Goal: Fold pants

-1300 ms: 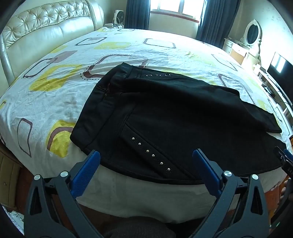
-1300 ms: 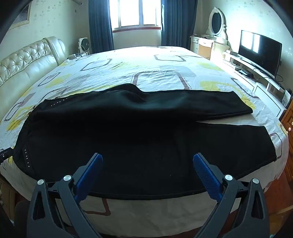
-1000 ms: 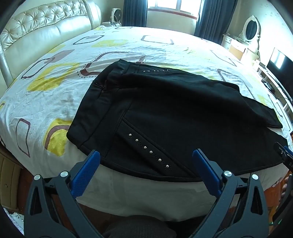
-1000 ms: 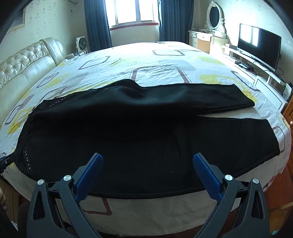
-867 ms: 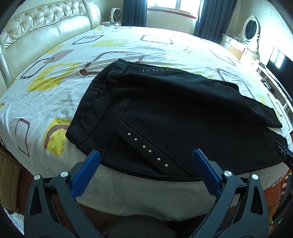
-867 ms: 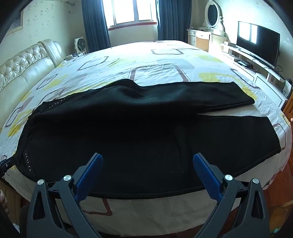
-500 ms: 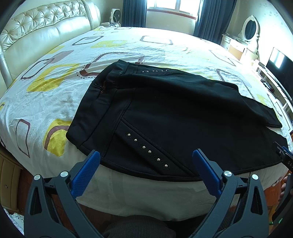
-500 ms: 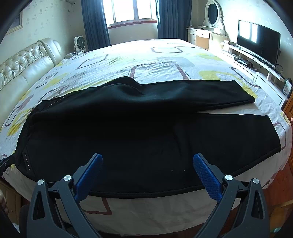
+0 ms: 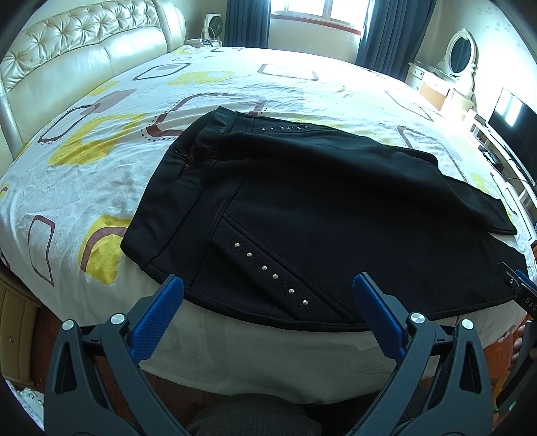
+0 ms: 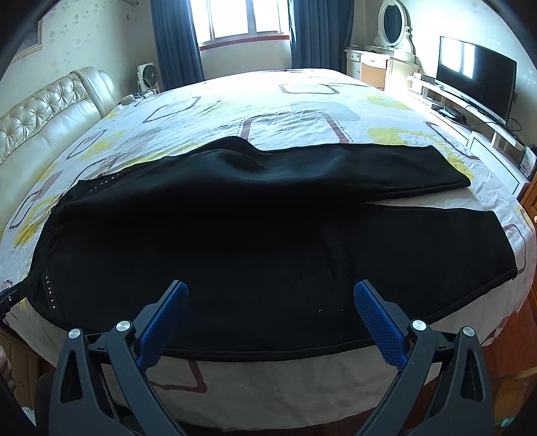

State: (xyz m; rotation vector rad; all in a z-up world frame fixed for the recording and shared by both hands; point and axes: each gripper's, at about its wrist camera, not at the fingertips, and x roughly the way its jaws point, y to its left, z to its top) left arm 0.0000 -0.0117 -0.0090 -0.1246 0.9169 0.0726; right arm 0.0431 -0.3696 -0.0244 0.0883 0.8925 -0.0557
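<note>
Black pants (image 9: 319, 201) with small metal studs lie spread across the near side of the bed, waistband to the left, legs running right. In the right wrist view the pants (image 10: 235, 234) show both legs, the far leg lying partly over the near one. My left gripper (image 9: 268, 288) hangs open just off the bed's near edge, by the studded pocket and lower seam. My right gripper (image 10: 270, 295) is open too, level with the near leg's hem edge. Neither touches the cloth.
The bed sheet (image 9: 117, 100) is white with yellow and brown shapes. A cream tufted headboard (image 9: 67, 50) stands at the left. A TV (image 10: 476, 84) on a low stand and a dresser with an oval mirror (image 10: 392, 26) line the right wall.
Both grippers have drifted slightly forward toward the bed edge, so the pants sit a bit lower and closer in each view. The jaws stay open and the pants have not moved.
</note>
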